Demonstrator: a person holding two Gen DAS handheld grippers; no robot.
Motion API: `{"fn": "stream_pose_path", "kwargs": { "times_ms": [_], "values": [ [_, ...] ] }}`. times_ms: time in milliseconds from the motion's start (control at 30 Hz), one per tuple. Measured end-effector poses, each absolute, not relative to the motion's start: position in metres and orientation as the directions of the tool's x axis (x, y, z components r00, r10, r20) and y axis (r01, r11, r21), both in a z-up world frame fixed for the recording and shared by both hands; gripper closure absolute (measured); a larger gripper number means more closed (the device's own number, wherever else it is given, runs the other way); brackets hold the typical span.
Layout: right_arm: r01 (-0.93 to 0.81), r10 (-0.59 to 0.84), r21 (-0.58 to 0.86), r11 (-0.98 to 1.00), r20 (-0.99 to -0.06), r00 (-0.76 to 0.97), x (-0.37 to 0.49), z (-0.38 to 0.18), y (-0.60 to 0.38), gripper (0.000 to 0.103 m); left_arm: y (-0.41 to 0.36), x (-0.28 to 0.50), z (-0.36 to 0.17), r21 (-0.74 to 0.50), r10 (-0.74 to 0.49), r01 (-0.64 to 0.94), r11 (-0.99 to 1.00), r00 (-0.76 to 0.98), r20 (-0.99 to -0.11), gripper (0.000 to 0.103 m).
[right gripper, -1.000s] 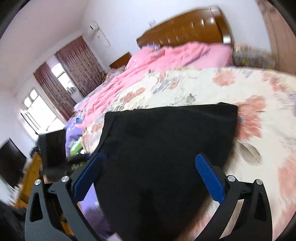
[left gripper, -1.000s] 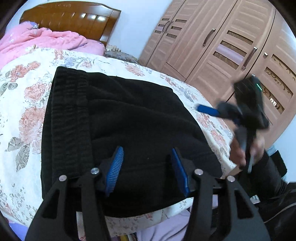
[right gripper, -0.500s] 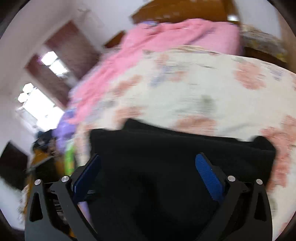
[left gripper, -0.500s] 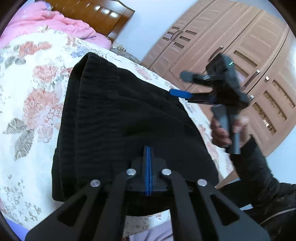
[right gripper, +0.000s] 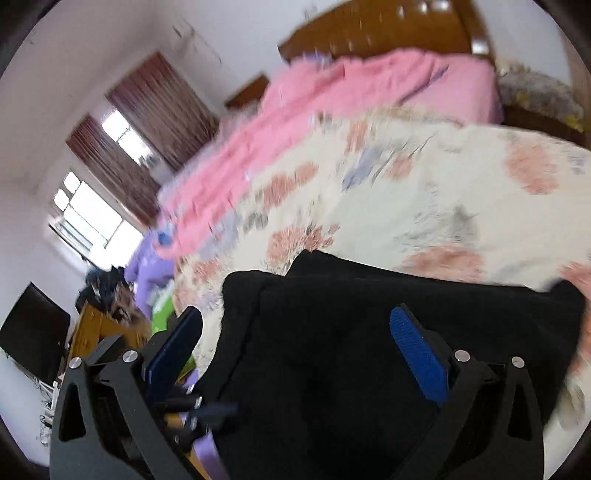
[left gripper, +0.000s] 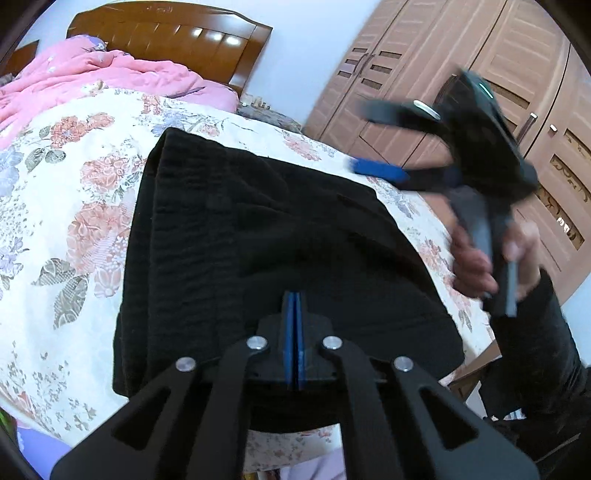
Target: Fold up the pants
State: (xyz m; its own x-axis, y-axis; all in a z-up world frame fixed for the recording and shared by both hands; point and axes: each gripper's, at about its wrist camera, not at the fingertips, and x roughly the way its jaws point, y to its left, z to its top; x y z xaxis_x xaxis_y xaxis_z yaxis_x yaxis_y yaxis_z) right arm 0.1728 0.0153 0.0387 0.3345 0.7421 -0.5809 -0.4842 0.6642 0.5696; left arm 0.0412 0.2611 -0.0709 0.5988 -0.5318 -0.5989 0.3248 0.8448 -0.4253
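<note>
Black pants (left gripper: 258, 240) lie folded in a thick stack on the floral bedspread (left gripper: 55, 184). My left gripper (left gripper: 293, 299) hovers over their near edge, its blue pads (left gripper: 288, 332) pressed flat together with no cloth visible between them. A hand holds my right gripper (left gripper: 360, 138) in the air above the stack's right side, blurred, jaws wide apart and empty. In the right wrist view the pants (right gripper: 332, 350) fill the space below the open right gripper (right gripper: 295, 317), whose blue pads (right gripper: 417, 354) touch nothing.
A pink quilt (left gripper: 92, 74) is bunched at the wooden headboard (left gripper: 166, 33). Wardrobe doors (left gripper: 424, 74) stand beyond the bed's right side. The bed's near corner drops off just below the pants. A dark screen (right gripper: 33, 328) and clutter sit on furniture at the left.
The left jaws went from wide open to fully shut over the pants' near edge. The right gripper, still open, rose and swung over the stack's right side.
</note>
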Motion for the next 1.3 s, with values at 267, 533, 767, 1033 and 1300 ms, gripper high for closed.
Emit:
{"fn": "stream_pose_path", "kwargs": {
  "times_ms": [267,533,767,1033,1300],
  "values": [
    [-0.300,0.772,0.716,0.630,-0.539,0.337,0.185,-0.021,-0.080,0.004,0.194,0.028,-0.053,-0.213,-0.450,0.430,0.877,0.581,-0.678,0.002],
    [-0.241,0.699,0.689,0.683,-0.522,0.489,0.199,-0.020,-0.096,0.004,0.186,0.027,-0.049,-0.161,-0.387,0.403,0.901,0.577,-0.719,0.002],
    [-0.243,0.763,0.743,0.624,-0.510,0.398,0.209,-0.041,-0.089,0.004,0.191,0.043,-0.010,-0.172,-0.368,0.350,0.921,0.636,-0.678,0.002],
    [-0.306,0.726,0.682,0.664,-0.492,0.480,0.156,0.007,-0.081,0.004,0.198,0.076,-0.016,-0.100,-0.258,0.274,0.956,0.632,-0.731,0.002],
    [-0.441,0.555,0.376,0.815,-0.724,0.409,0.090,-0.018,-0.032,0.004,0.204,0.076,-0.057,0.044,-0.099,0.209,0.977,0.628,-0.772,0.001]
  ]
}}
